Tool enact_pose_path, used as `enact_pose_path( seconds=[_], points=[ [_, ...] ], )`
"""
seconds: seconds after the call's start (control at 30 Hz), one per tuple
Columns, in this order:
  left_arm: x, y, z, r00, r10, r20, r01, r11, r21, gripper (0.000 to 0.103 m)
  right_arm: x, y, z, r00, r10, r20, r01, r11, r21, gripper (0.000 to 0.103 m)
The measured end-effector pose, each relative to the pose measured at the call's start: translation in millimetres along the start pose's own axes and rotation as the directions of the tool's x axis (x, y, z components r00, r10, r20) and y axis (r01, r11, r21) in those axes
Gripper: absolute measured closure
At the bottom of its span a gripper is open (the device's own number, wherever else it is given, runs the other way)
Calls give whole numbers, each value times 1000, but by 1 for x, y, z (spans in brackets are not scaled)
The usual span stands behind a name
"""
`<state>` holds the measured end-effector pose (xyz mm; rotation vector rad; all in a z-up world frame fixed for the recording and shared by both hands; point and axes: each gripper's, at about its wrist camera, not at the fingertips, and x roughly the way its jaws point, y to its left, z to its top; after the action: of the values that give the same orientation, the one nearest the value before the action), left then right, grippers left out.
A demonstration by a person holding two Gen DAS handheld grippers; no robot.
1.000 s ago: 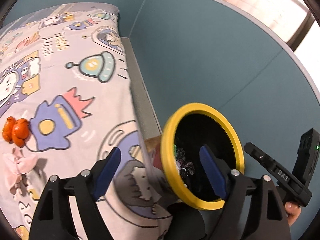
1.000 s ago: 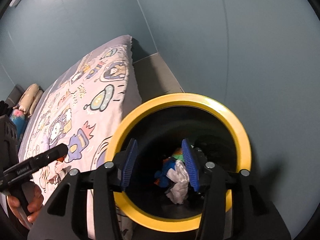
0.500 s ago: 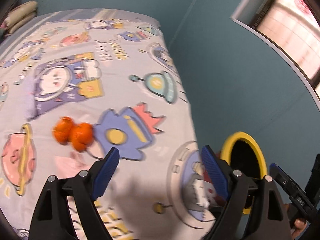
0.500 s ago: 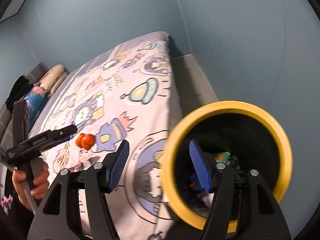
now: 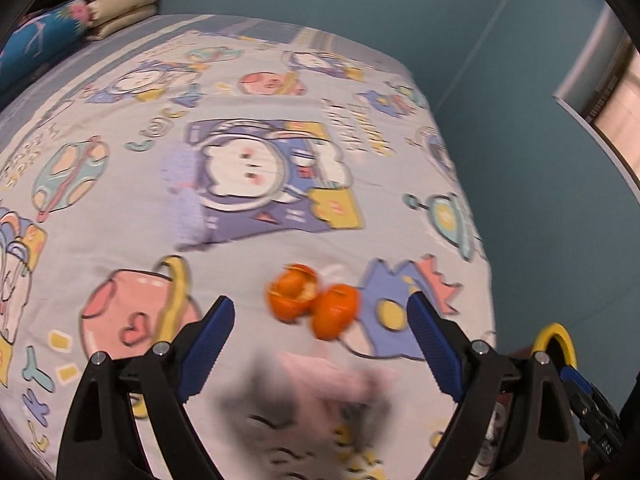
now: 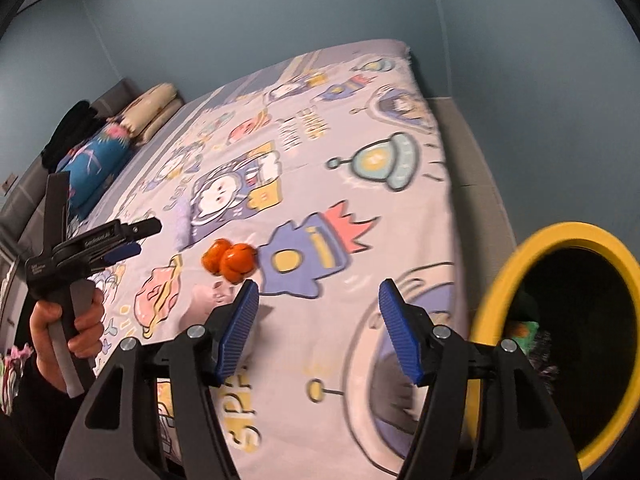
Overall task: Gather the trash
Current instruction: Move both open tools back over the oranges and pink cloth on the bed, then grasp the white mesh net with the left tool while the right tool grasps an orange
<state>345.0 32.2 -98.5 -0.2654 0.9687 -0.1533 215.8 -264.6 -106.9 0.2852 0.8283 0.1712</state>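
Orange peel [image 5: 314, 304] lies on the cartoon-print bed sheet [image 5: 160, 208]; it also shows in the right wrist view [image 6: 229, 261]. A crumpled pink tissue [image 5: 332, 376] lies just in front of it, blurred; the right wrist view shows the tissue [image 6: 210, 294] too. My left gripper [image 5: 320, 340] is open and empty, hovering above the tissue and peel. My right gripper [image 6: 316, 320] is open and empty over the bed's near edge. The yellow-rimmed black bin [image 6: 560, 340] stands beside the bed at the right, with trash inside.
Pillows and folded bedding [image 6: 120, 136] lie at the bed's far end. Teal walls [image 6: 520, 80] close in behind and to the right. The bin's rim [image 5: 556, 340] shows at the lower right of the left wrist view. The left gripper and its hand [image 6: 76, 260] appear at left.
Both grippers swung left, away from the bin and over the bed. The peel and tissue now sit between the left gripper's fingers. The right gripper came out of the bin's mouth.
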Motion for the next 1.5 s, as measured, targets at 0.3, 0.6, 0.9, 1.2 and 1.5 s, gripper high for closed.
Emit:
enact_pose_path(
  seconds=[0.3,0.6,0.9,1.2,1.5],
  points=[
    [35,69,19,994,112,-11,-113,991,-78,18,73,61,8,996,49,-71,-57,992,-116,44],
    [79,123,34,983,174,-57,-180,975,-130,18,150,103,5,989,19,-149,-56,969,-241,44],
    [113,155,53,975,207,-86,-219,959,-179,18,204,111,11,978,-6,-210,-51,963,-264,44],
    [137,160,68,976,197,-91,-210,964,-163,18,235,118,11,968,-15,-250,-59,957,-285,44],
    [157,126,71,975,194,-105,-202,977,-71,46,249,117,10,961,8,-275,-78,967,-243,58]
  ],
)
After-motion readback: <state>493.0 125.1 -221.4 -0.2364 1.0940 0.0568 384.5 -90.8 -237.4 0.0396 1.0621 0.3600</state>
